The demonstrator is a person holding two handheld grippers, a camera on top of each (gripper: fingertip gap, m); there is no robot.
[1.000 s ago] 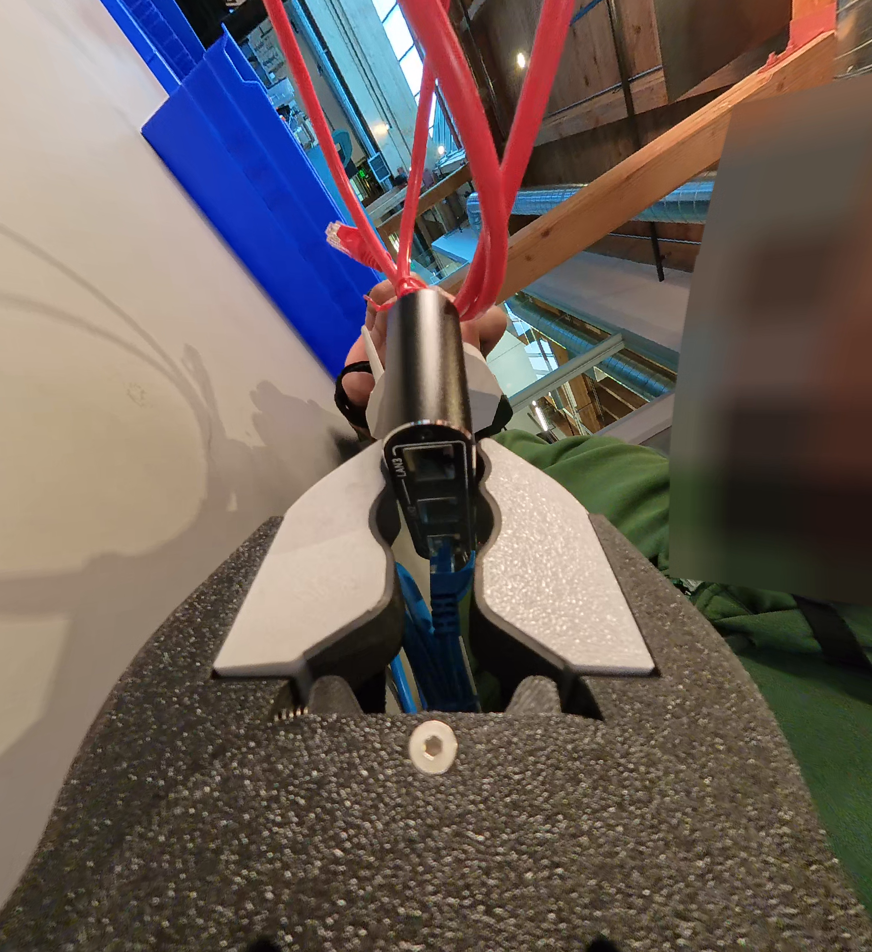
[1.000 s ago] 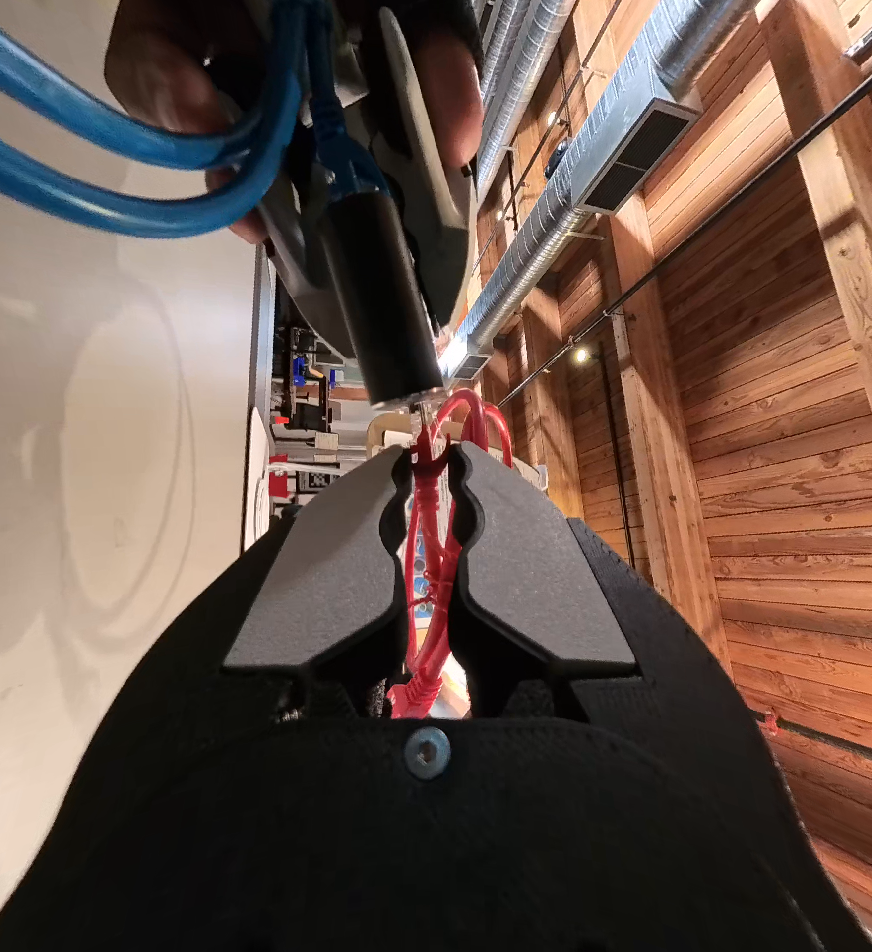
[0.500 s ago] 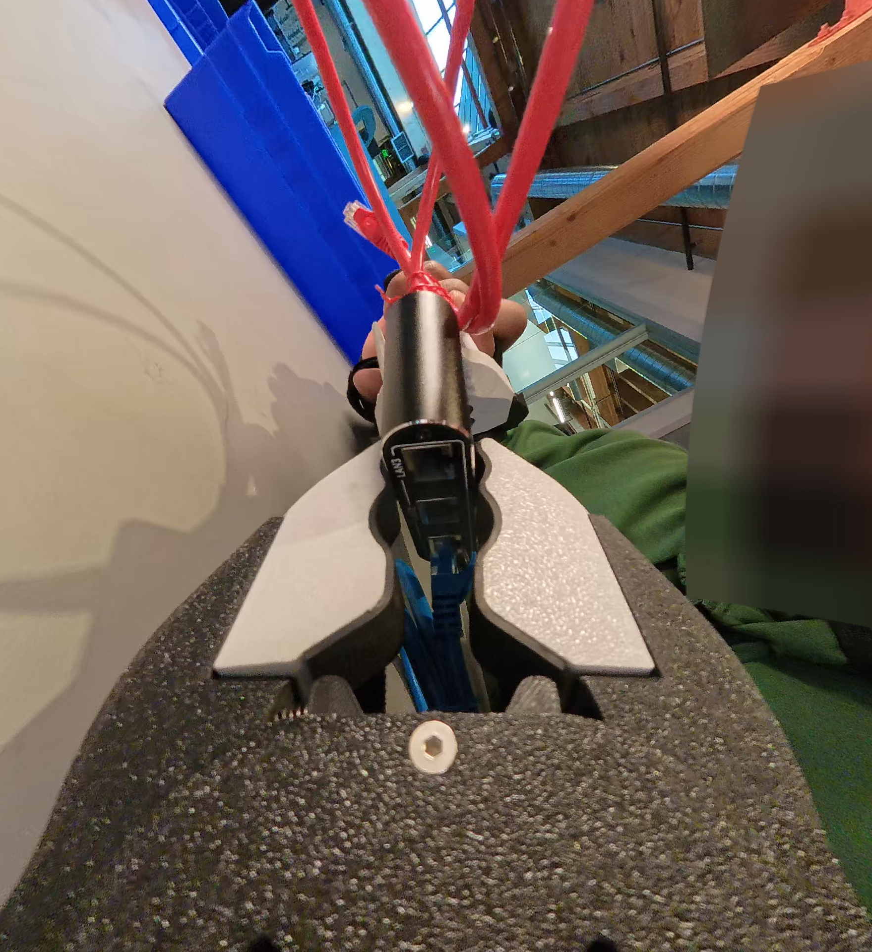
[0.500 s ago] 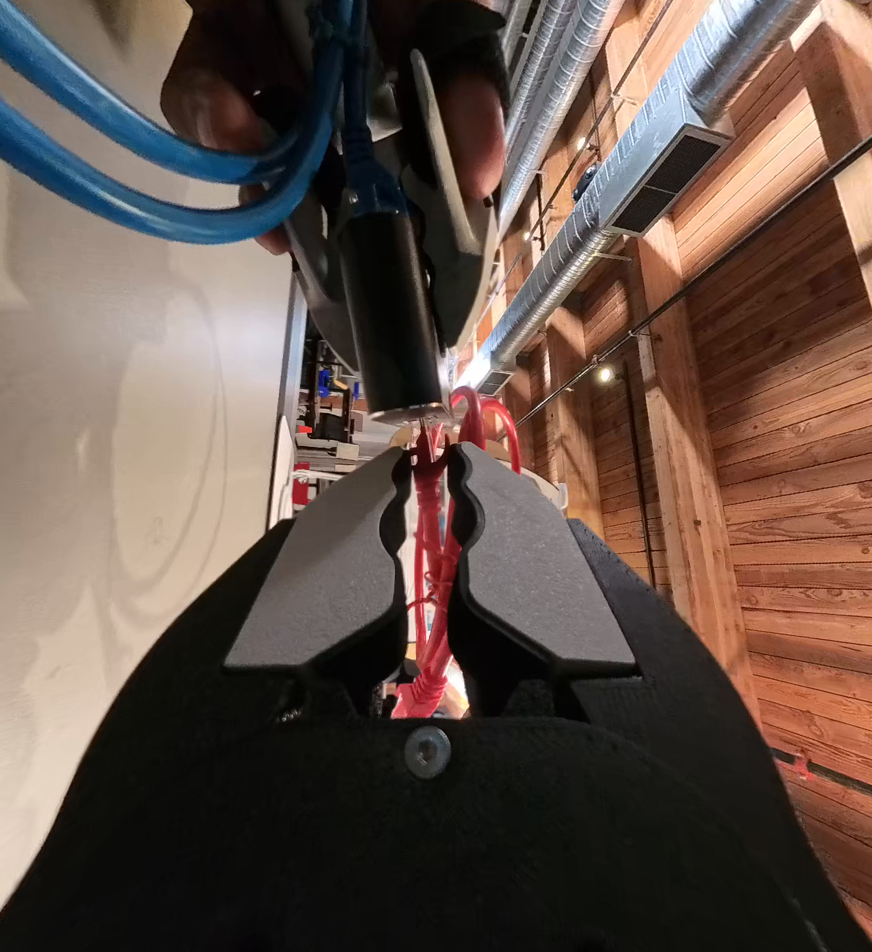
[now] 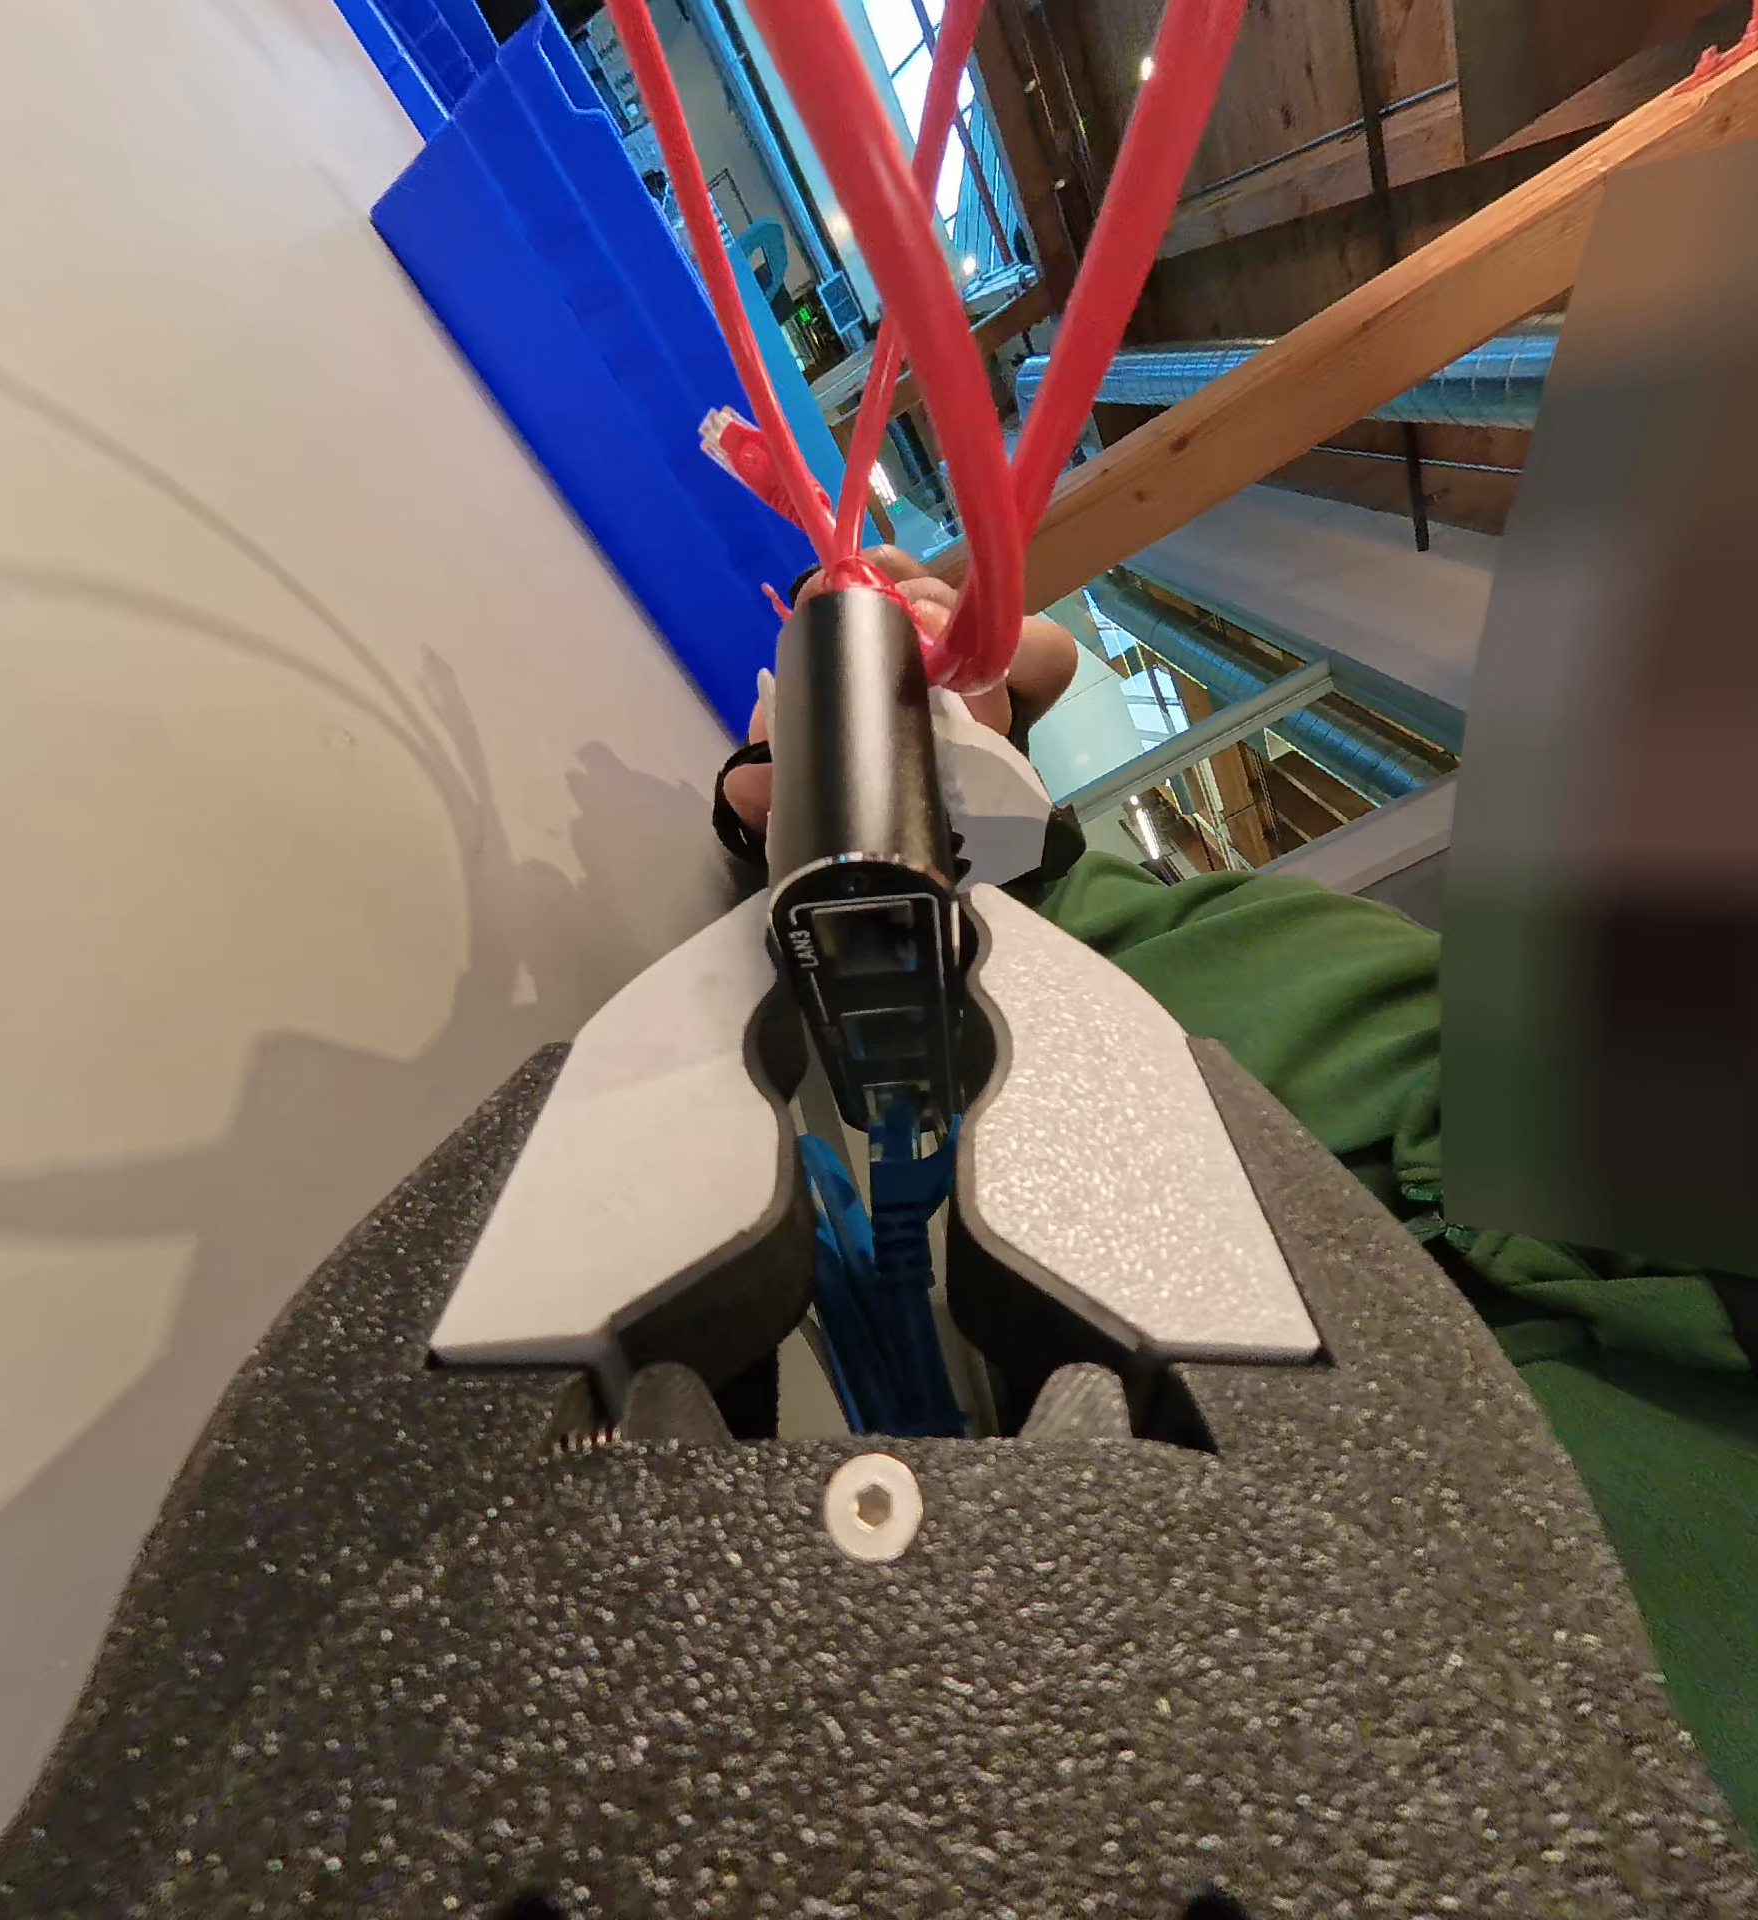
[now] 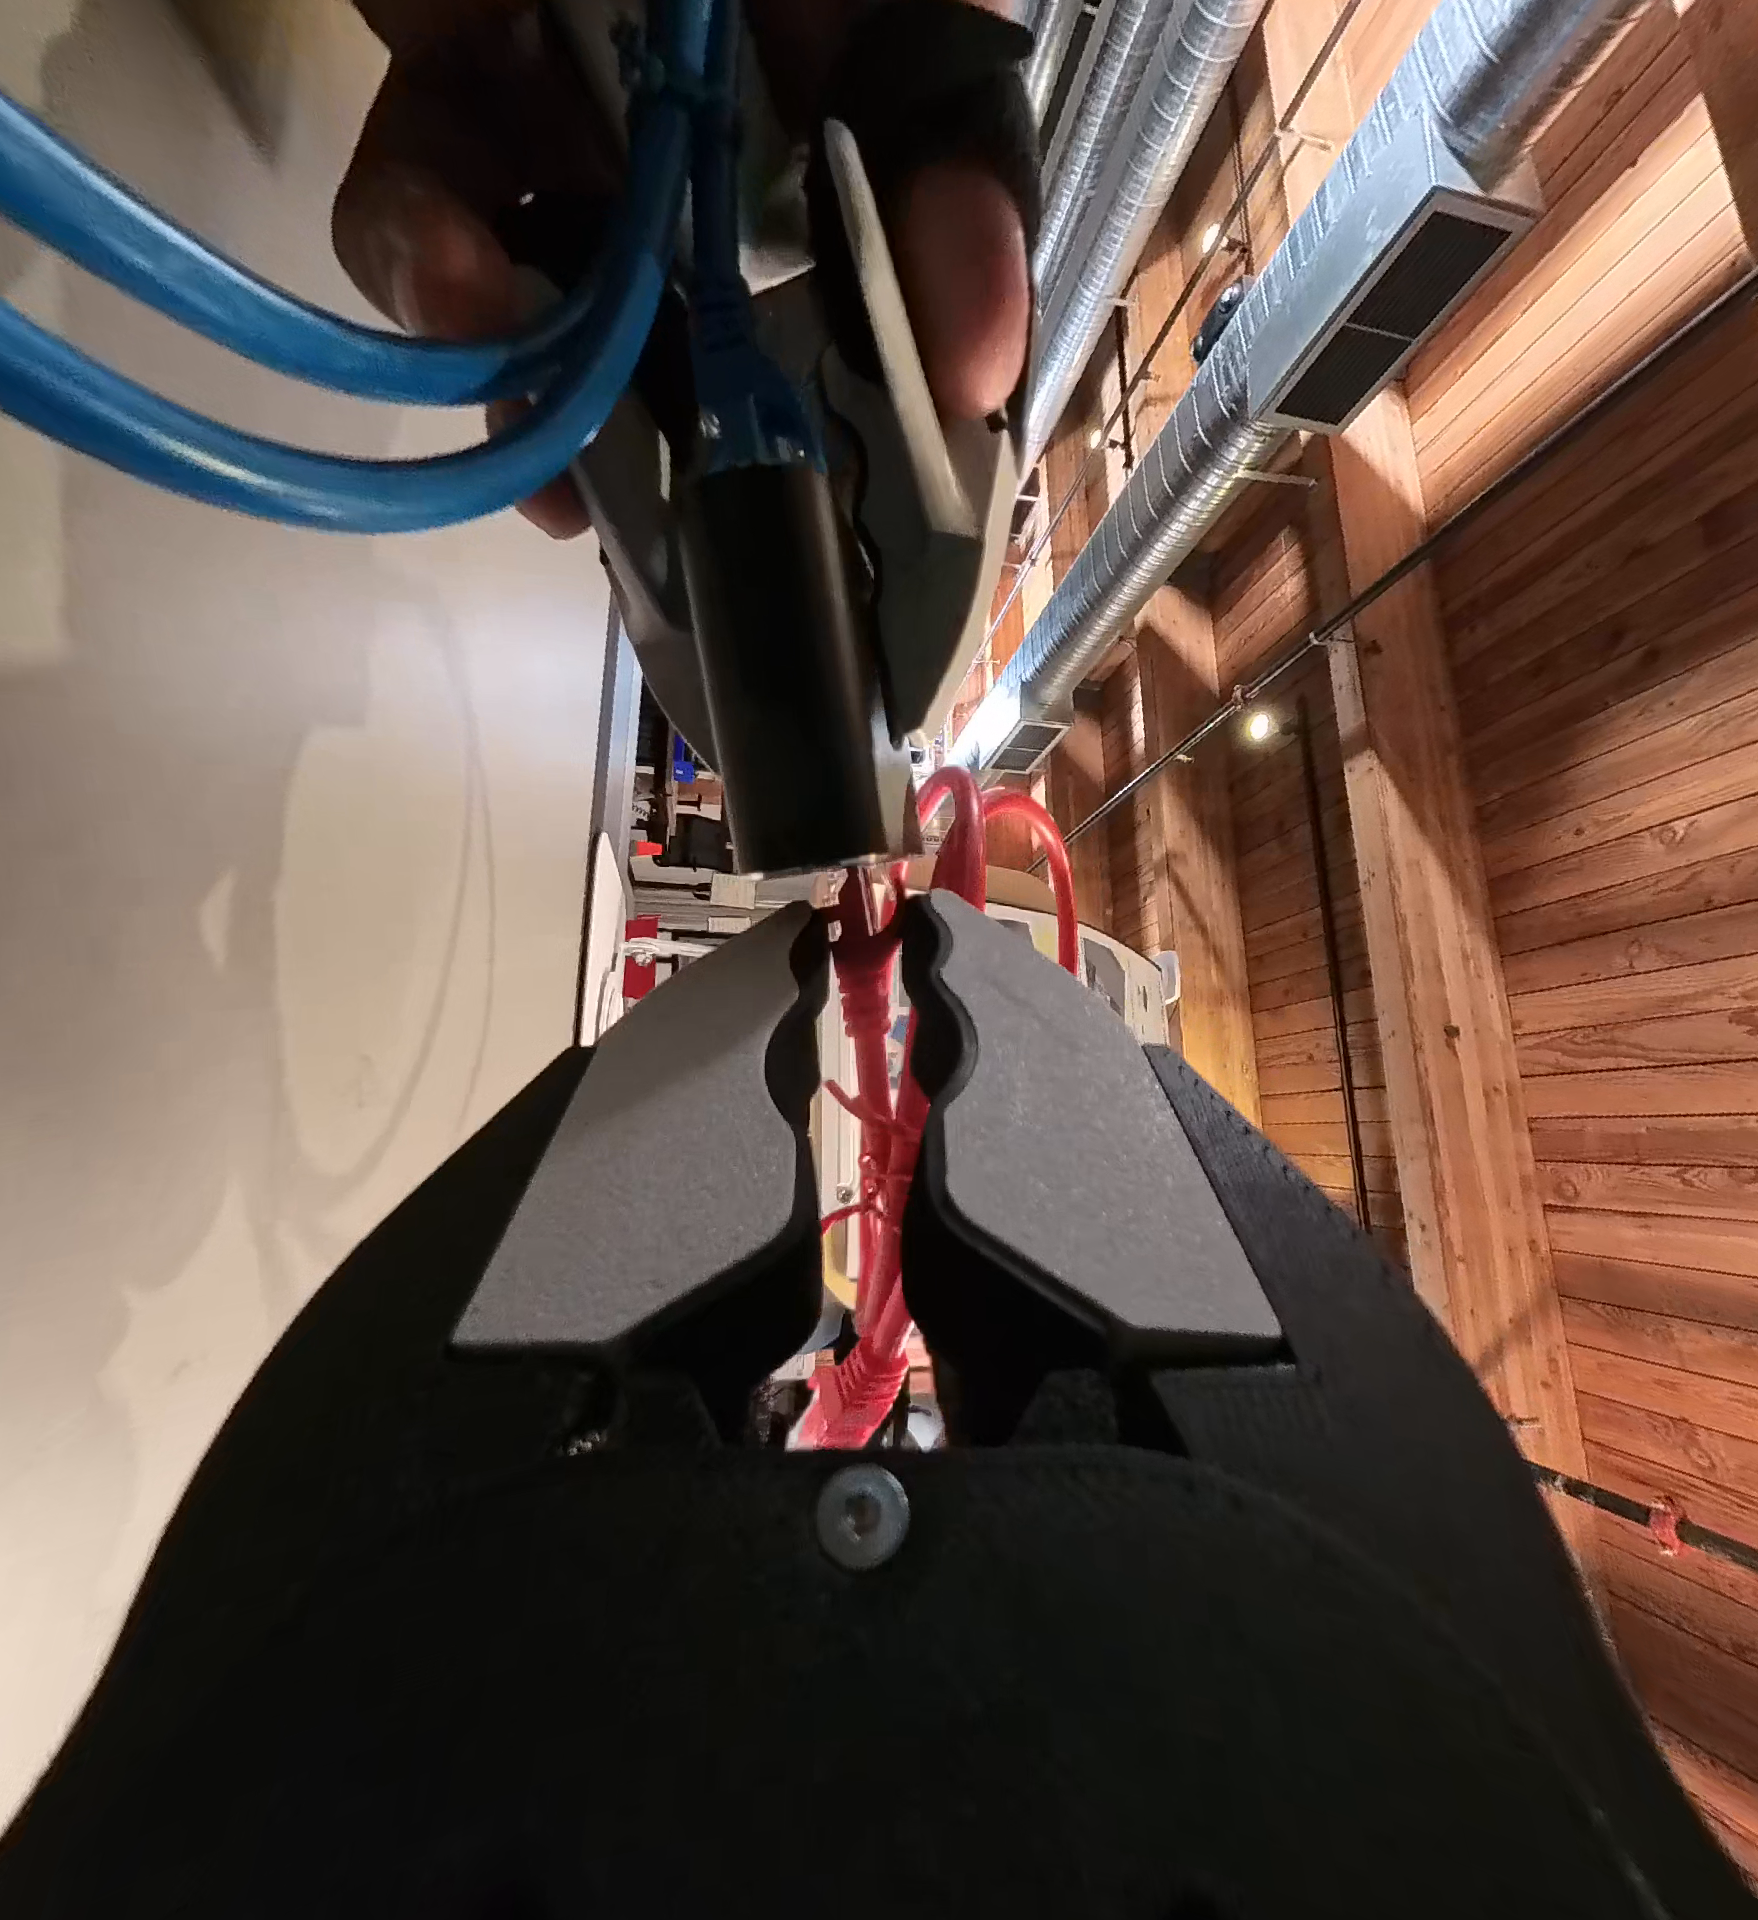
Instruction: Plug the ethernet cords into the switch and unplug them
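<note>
Switch (image 5: 859, 769) sits clamped at its port end in our left tool (image 5: 875, 997), held up off the pale desk (image 5: 179, 727). A blue cord (image 5: 890, 1184) fills its lowest port; two ports above stand free. Our right tool (image 6: 859, 935) pinches a red cord (image 6: 870, 997), its clear plug tip at the switch's far edge. A blue bin (image 5: 563, 343) lies beyond.

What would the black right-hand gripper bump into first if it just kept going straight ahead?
The right gripper, shut on a red cable, points at the end of the black switch just ahead. The cable's clear plug would likely meet that end first; the gap looks tiny, though depth is unclear.
</note>
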